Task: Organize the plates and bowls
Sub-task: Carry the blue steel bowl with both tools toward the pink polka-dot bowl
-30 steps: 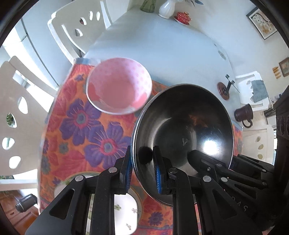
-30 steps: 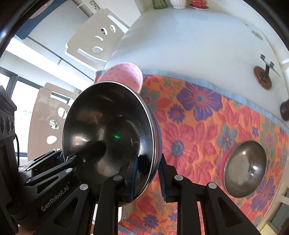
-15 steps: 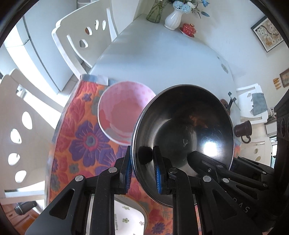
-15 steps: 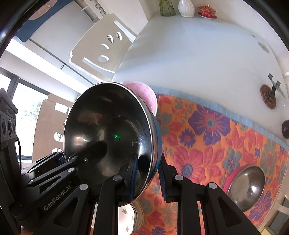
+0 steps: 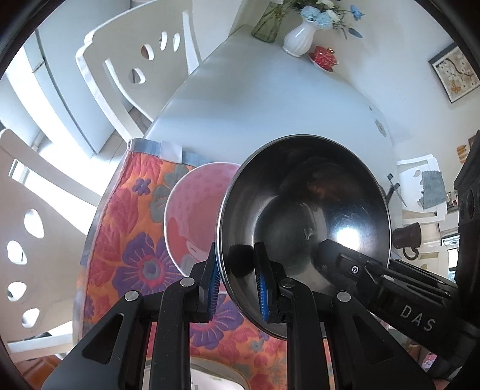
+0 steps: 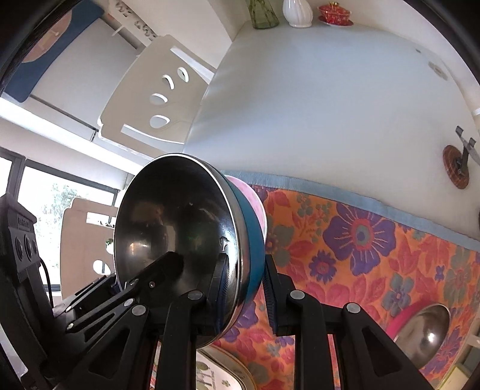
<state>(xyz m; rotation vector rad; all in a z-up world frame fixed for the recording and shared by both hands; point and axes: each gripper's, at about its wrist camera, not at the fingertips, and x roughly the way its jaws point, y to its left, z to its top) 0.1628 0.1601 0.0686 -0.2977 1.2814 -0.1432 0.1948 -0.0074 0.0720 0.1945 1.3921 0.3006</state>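
Both grippers hold one steel bowl with a blue outside [image 5: 303, 210], also seen in the right wrist view [image 6: 177, 234], tilted above the table. My left gripper [image 5: 237, 288] is shut on its near rim. My right gripper [image 6: 244, 288] is shut on the opposite rim. A pink dotted bowl [image 5: 195, 210] stands on the floral cloth [image 5: 126, 240] just beyond and partly behind the steel bowl; its edge shows in the right wrist view [image 6: 255, 201]. A second steel bowl with a pink outside [image 6: 426, 333] sits on the cloth at the right. A floral plate [image 6: 222, 375] lies below.
The grey table [image 5: 270, 99] carries a white vase [image 5: 300, 36], a green glass vase [image 5: 267, 24] and a red lidded dish [image 5: 324, 55] at its far end. A round brown stand [image 6: 457, 168] is at the right. White chairs [image 5: 135, 66] stand at the left.
Both grippers have carried the steel bowl forward and lower toward the pink bowl, which now sits closer and is partly hidden behind it. Both grips are unchanged.
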